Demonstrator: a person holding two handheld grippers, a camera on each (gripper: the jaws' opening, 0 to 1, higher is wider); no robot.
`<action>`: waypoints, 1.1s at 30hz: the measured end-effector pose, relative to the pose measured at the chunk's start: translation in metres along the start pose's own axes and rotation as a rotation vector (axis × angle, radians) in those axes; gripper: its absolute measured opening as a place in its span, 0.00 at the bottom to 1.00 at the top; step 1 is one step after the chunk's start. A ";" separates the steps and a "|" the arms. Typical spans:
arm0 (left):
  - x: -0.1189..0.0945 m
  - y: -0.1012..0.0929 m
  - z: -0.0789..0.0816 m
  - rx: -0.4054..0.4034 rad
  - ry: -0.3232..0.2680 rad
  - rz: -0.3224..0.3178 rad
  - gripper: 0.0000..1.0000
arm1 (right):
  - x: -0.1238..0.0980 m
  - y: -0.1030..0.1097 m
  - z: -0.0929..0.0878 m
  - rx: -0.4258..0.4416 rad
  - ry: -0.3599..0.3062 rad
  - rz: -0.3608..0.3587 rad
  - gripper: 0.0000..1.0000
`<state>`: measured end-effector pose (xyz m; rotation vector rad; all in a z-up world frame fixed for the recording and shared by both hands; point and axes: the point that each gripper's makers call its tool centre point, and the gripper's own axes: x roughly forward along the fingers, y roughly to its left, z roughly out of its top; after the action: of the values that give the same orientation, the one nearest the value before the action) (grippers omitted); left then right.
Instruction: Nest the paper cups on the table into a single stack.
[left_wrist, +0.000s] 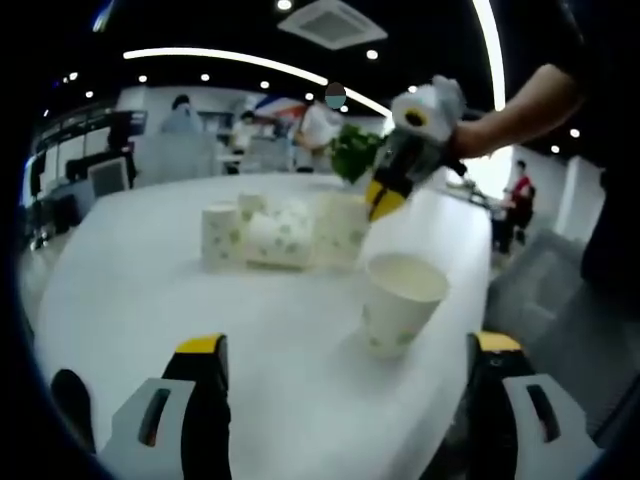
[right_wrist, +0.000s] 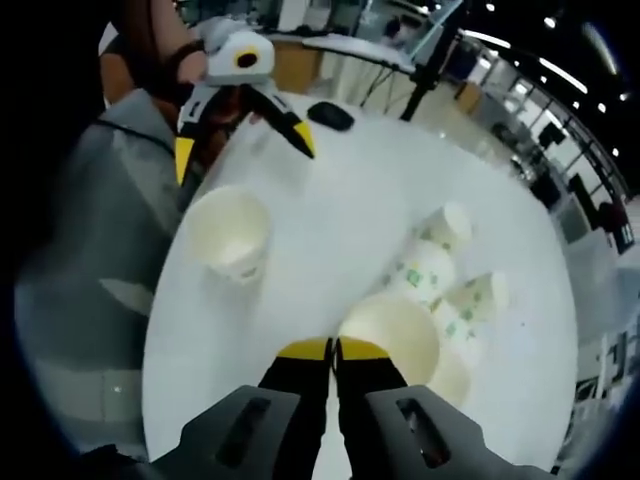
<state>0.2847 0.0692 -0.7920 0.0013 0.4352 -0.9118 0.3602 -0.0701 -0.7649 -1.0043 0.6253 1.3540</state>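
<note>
Left hand-held gripper (left_wrist: 345, 365) spread wide, just short of the lone upright cup (left_wrist: 402, 300) near the surface (left_wrist: 150, 290) edge. Right hand-held gripper (right_wrist: 333, 350) pinched together above the clustered cups (right_wrist: 440, 290). Likely hazard: nudging the light cup off the edge.

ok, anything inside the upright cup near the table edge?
Nothing visible inside the upright cup: the right gripper view looks down into a plain white interior, though its very bottom is in shade. In the left gripper view, the cup's near wall hides the lower inside.
</note>
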 end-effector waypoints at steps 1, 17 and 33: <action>0.000 0.000 0.001 0.003 -0.001 0.000 0.97 | -0.003 0.000 0.002 -0.001 -0.004 -0.004 0.00; 0.006 0.001 0.010 0.021 -0.013 0.003 0.96 | -0.054 0.009 0.054 -0.042 -0.122 -0.069 0.00; 0.006 -0.005 0.010 0.022 -0.008 -0.003 0.95 | -0.075 0.036 0.095 -0.070 -0.194 -0.039 0.00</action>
<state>0.2879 0.0594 -0.7846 0.0170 0.4182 -0.9192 0.2967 -0.0280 -0.6648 -0.9231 0.4135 1.4270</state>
